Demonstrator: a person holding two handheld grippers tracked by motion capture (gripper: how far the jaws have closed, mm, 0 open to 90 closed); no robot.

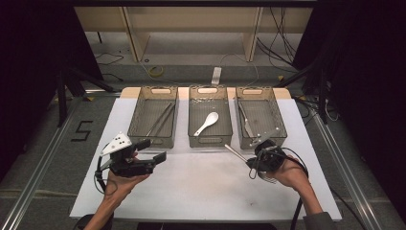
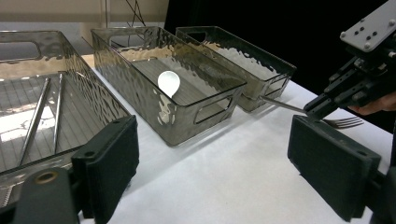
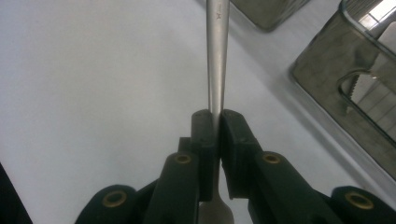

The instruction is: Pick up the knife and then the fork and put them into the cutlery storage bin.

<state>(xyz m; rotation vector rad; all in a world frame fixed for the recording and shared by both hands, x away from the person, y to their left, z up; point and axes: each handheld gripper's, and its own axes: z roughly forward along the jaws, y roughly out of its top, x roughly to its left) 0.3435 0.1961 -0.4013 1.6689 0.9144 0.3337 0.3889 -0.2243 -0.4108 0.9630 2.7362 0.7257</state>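
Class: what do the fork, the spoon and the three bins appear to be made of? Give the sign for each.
Fork: likely steel, a grey polished shine.
Spoon: plain white, glossy; ceramic or plastic, unclear which.
Bins: smoky clear plastic, probably; you see through the rippled walls.

Three bins sit side by side across the upper middle of the table (image 1: 201,191): the left bin (image 1: 136,117) holds chopsticks (image 1: 162,119), the middle bin (image 1: 192,122) a spoon (image 1: 207,122), the right bin (image 1: 280,120) cutlery. Below right, a fork (image 1: 235,153).
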